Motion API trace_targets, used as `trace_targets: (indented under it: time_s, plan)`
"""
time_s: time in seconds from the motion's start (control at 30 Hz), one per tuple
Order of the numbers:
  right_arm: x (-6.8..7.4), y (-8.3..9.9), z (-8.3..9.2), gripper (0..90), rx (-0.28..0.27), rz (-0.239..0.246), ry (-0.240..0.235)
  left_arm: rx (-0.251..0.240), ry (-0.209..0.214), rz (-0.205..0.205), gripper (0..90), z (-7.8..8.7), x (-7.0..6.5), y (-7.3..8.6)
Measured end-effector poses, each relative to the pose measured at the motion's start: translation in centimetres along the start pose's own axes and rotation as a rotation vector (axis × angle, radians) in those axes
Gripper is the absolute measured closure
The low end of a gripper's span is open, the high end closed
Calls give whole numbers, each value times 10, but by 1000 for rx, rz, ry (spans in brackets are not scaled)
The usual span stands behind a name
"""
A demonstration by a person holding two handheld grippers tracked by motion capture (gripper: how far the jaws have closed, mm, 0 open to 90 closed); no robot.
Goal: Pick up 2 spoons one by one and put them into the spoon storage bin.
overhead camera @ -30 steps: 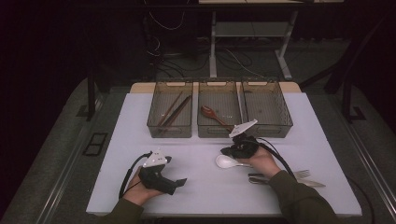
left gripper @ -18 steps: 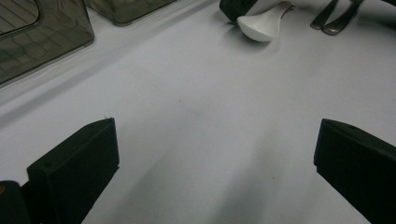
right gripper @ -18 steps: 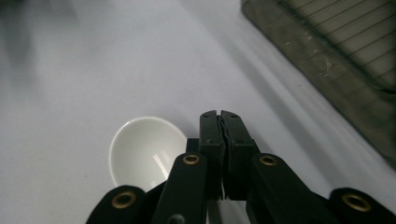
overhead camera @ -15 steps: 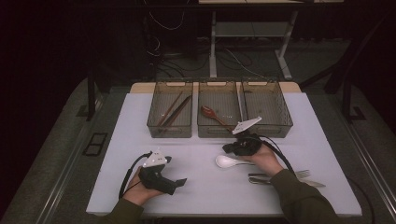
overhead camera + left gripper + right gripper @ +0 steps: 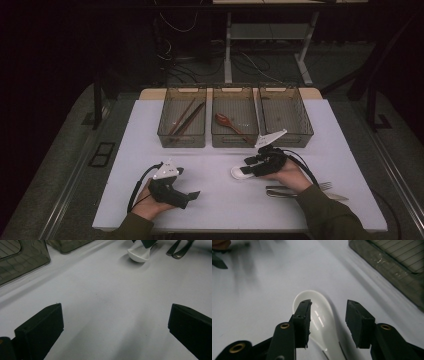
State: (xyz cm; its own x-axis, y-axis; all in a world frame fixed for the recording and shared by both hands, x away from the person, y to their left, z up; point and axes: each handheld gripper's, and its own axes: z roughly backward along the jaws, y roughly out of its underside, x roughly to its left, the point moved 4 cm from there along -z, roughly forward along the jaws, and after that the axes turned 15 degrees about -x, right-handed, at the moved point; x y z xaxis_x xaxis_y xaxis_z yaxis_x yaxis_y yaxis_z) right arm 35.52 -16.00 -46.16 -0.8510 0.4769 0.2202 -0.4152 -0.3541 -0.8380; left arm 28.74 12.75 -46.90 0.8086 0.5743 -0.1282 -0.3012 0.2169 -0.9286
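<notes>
Right gripper (image 5: pixel 328 323) jaws just opened, straddling spoon (image 5: pixel 318 315), not clamping; slick handle may slip; left gripper (image 5: pixel 112 332) apart, idle

White spoon (image 5: pixel 317 315), glossy; table (image 5: pixel 220 200) white. Three bins (image 5: pixel 235 122) smoky translucent grey, ribbed floors. Chopsticks (image 5: pixel 185 120) dark brown, wooden spoon (image 5: pixel 227 122) reddish-brown. Fork (image 5: pixel 300 187) silver metal. Right gripper (image 5: pixel 254 165) black (brass rivets), white top plate; left gripper (image 5: pixel 192 196) the same black. Sleeve (image 5: pixel 330 215) olive.
</notes>
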Motion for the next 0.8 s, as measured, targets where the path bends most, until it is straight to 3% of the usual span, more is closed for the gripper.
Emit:
trace_targets:
  time_s: [0.47, 0.7, 0.8]
  plan:
    - [6, 6, -9, 486, 29, 35, -23, 5, 4, -2, 0, -1, 0, 1]
    - [10, 8, -12, 496, 58, 66, -29, 5, 4, 0, 0, -1, -1, 1]
    - [12, 9, -12, 528, 70, 104, -38, 6, 4, 1, 0, -1, -1, 1]
